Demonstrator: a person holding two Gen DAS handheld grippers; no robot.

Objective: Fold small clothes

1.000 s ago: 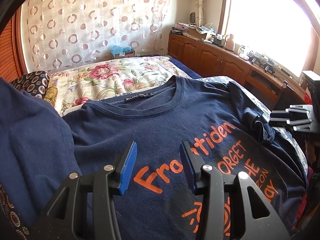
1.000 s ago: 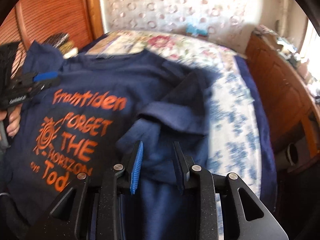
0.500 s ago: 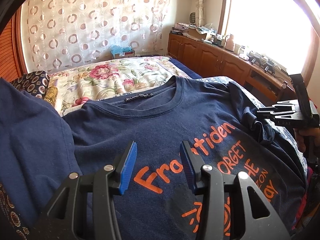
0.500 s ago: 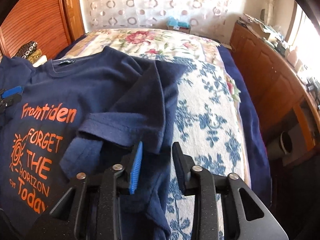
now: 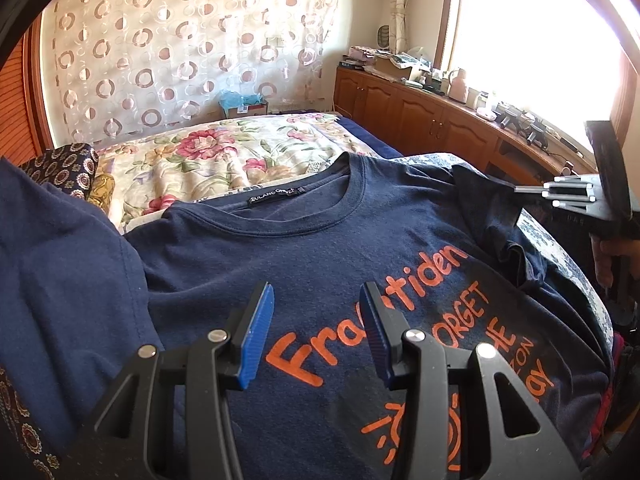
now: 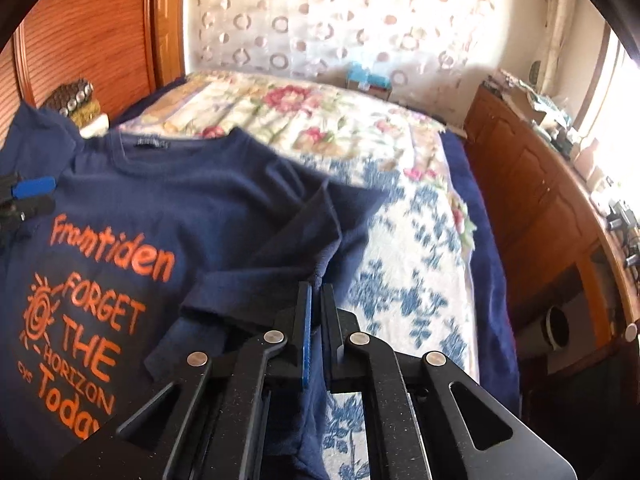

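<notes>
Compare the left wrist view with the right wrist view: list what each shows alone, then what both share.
Left wrist only: the left gripper open above the print, and the bright window.
Right wrist only: the right gripper shut on the t-shirt's folded-in sleeve, and the blue-flowered sheet.
Both: the navy t-shirt with orange lettering, the floral bedspread, the circle-patterned curtain and the wooden cabinets.

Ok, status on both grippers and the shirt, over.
Right gripper shut on the navy T-shirt sleeve. Left gripper open above the print, holding nothing. Shirt face up on the bed; nothing in the way.
</notes>
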